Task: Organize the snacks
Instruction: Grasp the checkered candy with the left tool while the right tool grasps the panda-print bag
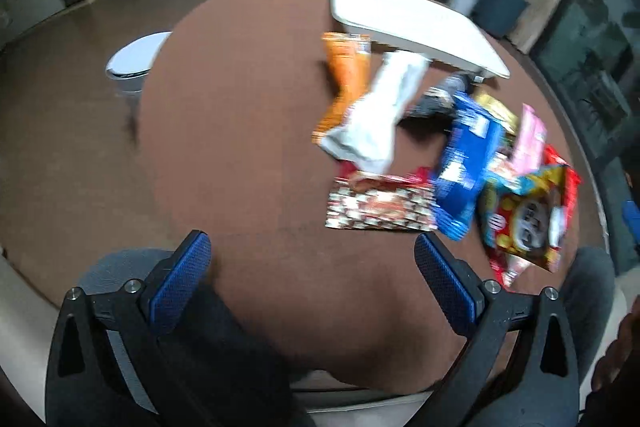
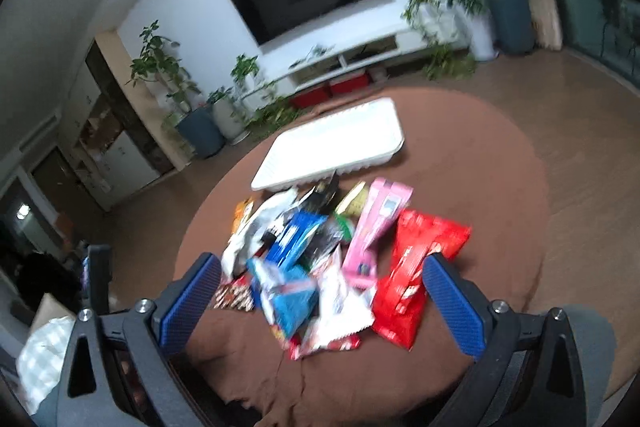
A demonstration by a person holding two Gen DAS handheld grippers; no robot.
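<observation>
The task stands at its opening step: no snack has been lifted, and both tools hover short of the pile. The left hand-held gripper [image 1: 312, 267] has its fingers spread wide with nothing between them, over bare brown worktop [image 1: 240, 131]; the right hand-held gripper [image 2: 322, 291] is likewise spread and empty, its fingers framing the near edge of the snack pile [image 2: 320, 259]. The pile lies loose and overlapping on the worktop, at about two o'clock from the left tool and straight ahead at twelve o'clock from the right. Identifiable items include a red packet [image 2: 420, 267], a pink packet [image 2: 376, 227], a blue packet [image 1: 468, 163] and an orange packet [image 1: 346, 75]. The sole container, a white tray [image 2: 332, 147], sits just beyond the pile at twelve o'clock and appears empty. In my judgement, the next move calls for singling out one top-lying, unpinned packet, probably the red one at the pile's edge, and closing on it cleanly before carrying it to the tray.
</observation>
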